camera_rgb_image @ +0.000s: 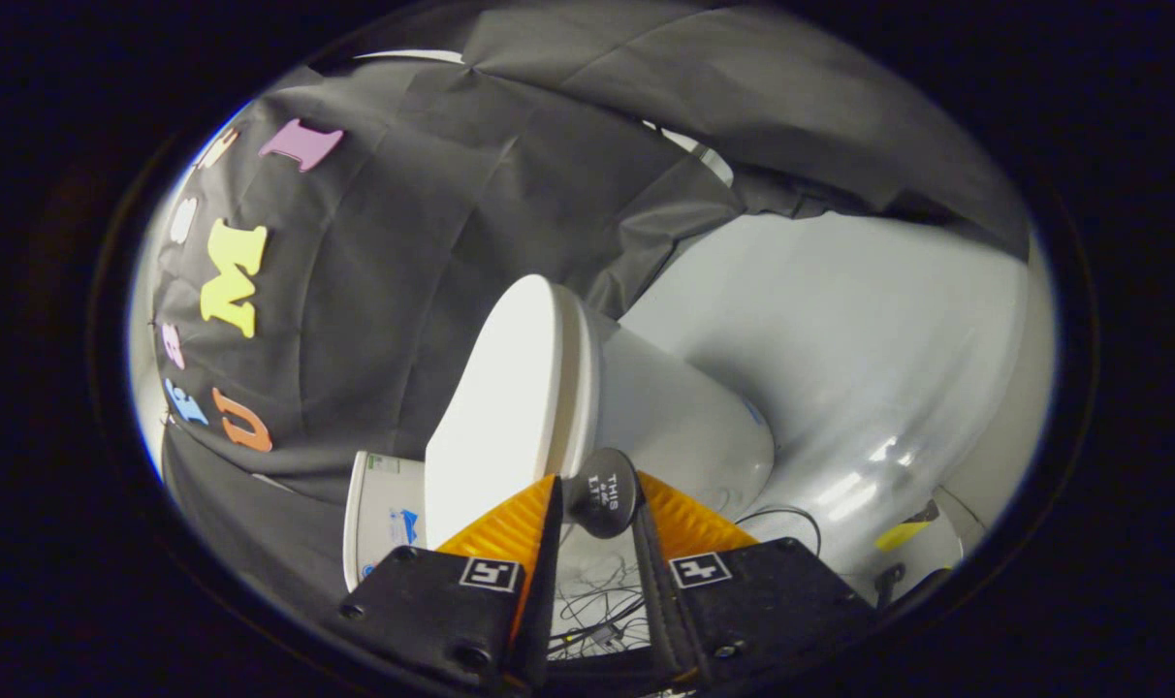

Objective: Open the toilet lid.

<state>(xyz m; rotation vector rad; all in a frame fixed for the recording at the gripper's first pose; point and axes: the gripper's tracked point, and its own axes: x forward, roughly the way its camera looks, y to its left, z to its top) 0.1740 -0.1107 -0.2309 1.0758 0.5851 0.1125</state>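
The view is rolled on its side, so the white toilet appears tipped over. Its lid (510, 407) lies flat against the seat rim (580, 388), with the bowl (684, 427) beyond that. A round black knob (602, 490) sits at the lid's front edge. My gripper (599, 499) is shut on this knob, one finger pressing each side of it. The part of the knob nearest me is hidden between the fingers.
The toilet's tank (384, 509) stands at the hinge end of the lid, against the black cloth wall (403, 271). Glossy light grey floor (840, 339) spreads past the bowl. Loose cables (597, 596) lie under the fingers, and a yellow mark (900, 535) shows on the floor.
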